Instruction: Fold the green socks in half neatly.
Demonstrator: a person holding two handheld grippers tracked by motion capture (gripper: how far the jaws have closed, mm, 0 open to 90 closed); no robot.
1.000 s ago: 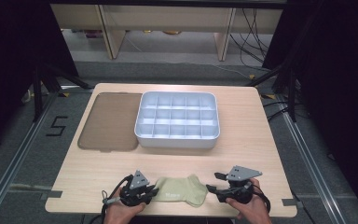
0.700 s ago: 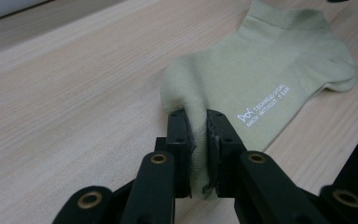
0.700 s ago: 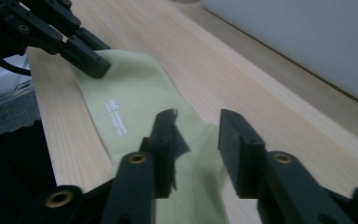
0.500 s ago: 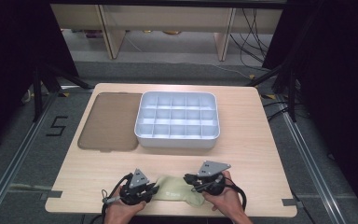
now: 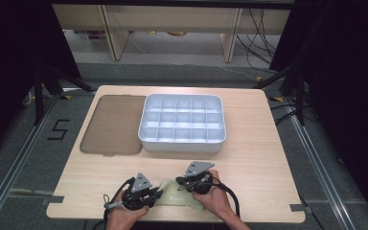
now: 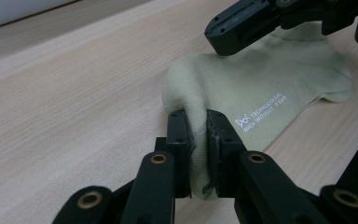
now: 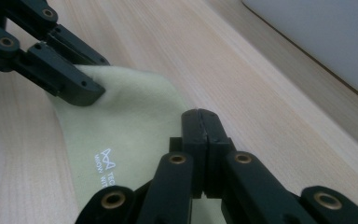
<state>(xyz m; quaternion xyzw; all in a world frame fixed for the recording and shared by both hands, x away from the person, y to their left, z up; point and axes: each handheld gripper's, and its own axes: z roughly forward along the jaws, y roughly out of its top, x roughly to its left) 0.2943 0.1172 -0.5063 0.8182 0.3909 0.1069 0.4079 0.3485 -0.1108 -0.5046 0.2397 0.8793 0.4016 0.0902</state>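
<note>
High view — pale wooden table (image 5: 249, 158), left gripper (image 5: 146, 194) clamped on sock (image 5: 175, 194), right gripper (image 5: 191, 181) jaws together.

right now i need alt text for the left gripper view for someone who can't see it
The left gripper has its two black jaws pinched shut on a fold of a pale yellow-green sock lying on a light wooden table. White printed lettering shows on the sock, and the right gripper reaches over its far end.
</note>
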